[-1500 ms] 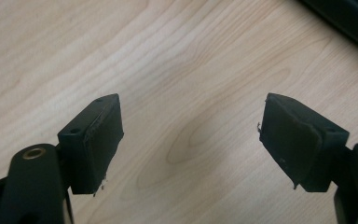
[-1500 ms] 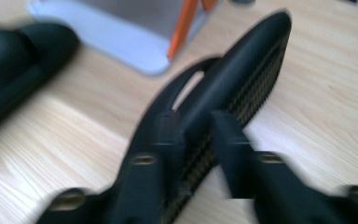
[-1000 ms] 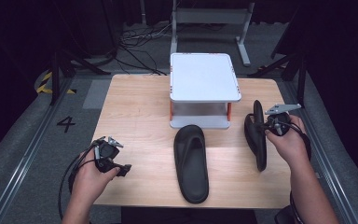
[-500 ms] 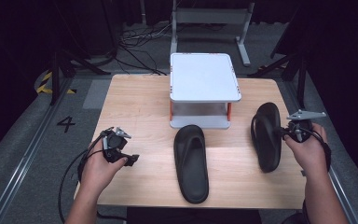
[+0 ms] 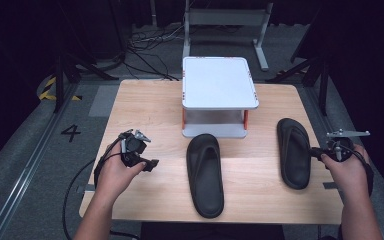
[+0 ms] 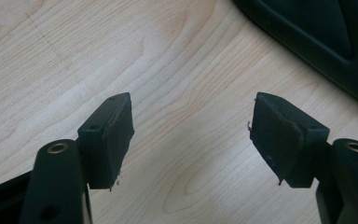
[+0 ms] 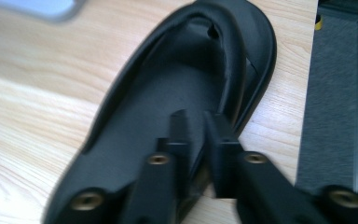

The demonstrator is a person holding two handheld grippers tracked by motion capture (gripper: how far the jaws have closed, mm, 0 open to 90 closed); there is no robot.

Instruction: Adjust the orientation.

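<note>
Since a second ago your right gripper (image 5: 316,151) has tipped the right slipper (image 5: 294,151) from standing on its edge to lying flat, strap side up, near the right edge of the table (image 5: 145,107), and your hand has drawn back toward you. Its jaws have just been opening; in the right gripper view they stand narrowly apart over the slipper's (image 7: 177,107) heel end, and I cannot tell whether the pads have fully left the rim. Your left gripper (image 5: 147,163) has slid a little toward the middle slipper (image 5: 205,172) and hangs wide apart and empty above bare wood, with that slipper's (image 6: 317,42) edge just beyond its tips. Both slippers now lie flat in front of the white stand (image 5: 219,82), well apart from each other. Setting the right one down looks finished; what seems left is bringing the pair together or onto the stand.
</note>
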